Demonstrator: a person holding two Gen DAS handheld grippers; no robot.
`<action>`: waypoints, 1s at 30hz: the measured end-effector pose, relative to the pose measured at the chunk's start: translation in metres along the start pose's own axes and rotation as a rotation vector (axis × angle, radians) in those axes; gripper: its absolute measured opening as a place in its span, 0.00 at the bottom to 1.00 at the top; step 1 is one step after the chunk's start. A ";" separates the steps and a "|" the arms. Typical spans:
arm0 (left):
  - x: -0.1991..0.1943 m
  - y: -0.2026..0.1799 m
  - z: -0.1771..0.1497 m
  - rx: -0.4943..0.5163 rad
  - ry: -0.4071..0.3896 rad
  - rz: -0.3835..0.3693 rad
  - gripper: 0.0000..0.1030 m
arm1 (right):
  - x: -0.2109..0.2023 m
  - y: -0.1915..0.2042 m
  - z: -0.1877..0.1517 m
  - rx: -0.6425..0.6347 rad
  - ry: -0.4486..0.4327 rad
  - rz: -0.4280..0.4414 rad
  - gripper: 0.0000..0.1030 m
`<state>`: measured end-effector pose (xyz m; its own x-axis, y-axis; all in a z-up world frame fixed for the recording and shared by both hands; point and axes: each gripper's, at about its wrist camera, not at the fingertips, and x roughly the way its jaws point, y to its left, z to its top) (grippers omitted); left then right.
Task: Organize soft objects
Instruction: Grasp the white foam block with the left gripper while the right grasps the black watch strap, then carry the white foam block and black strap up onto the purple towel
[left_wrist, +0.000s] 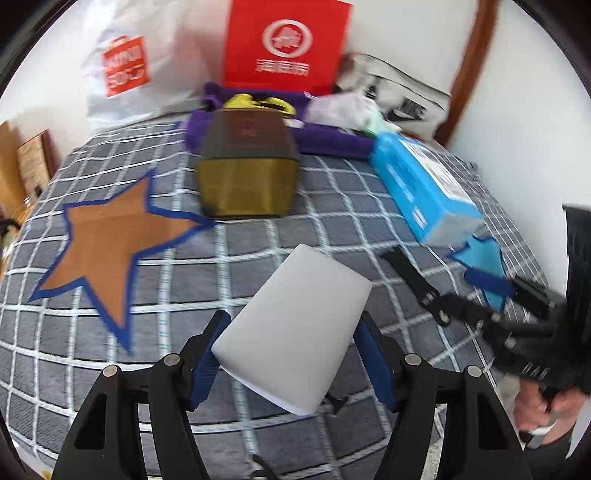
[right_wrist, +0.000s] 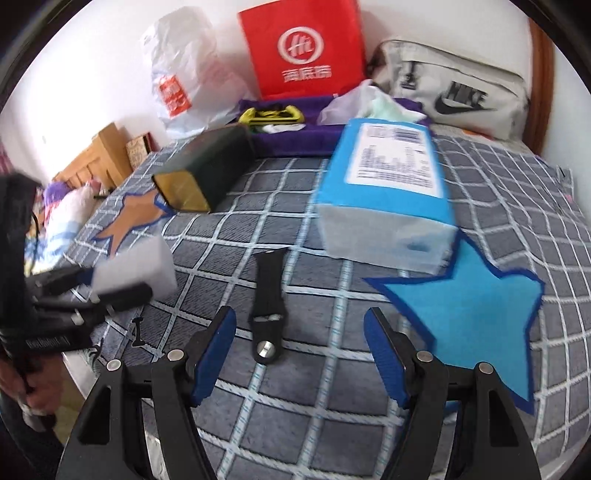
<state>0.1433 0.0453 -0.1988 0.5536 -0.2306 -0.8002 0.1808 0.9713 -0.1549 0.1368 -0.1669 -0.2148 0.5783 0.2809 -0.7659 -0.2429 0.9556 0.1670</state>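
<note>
Left gripper (left_wrist: 291, 354) is clamping a white sponge (left_wrist: 295, 332) above the checked bedcover (left_wrist: 221, 266); right gripper (right_wrist: 300, 350) is hanging wide open, gripping nothing | black strap (right_wrist: 267, 314) is lying between its fingers.

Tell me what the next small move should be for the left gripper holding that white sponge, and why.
Probably carry the white sponge forward and left toward the orange star. The left gripper is shut on the sponge and holds it above the checked bedspread. The star lies bare, and it looks like a sorting mark, though that is a guess.
</note>
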 end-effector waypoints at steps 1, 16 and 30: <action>-0.001 0.005 0.001 -0.014 -0.003 0.002 0.65 | 0.003 0.005 0.001 -0.018 0.001 -0.002 0.60; 0.009 0.034 -0.006 -0.180 0.007 -0.098 0.65 | 0.031 0.029 0.007 -0.134 0.040 -0.060 0.20; 0.010 0.035 -0.006 -0.203 -0.014 -0.127 0.64 | 0.022 0.031 -0.011 -0.173 0.039 -0.061 0.20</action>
<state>0.1499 0.0768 -0.2160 0.5485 -0.3514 -0.7587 0.0831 0.9258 -0.3687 0.1331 -0.1327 -0.2335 0.5665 0.2164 -0.7952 -0.3406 0.9401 0.0132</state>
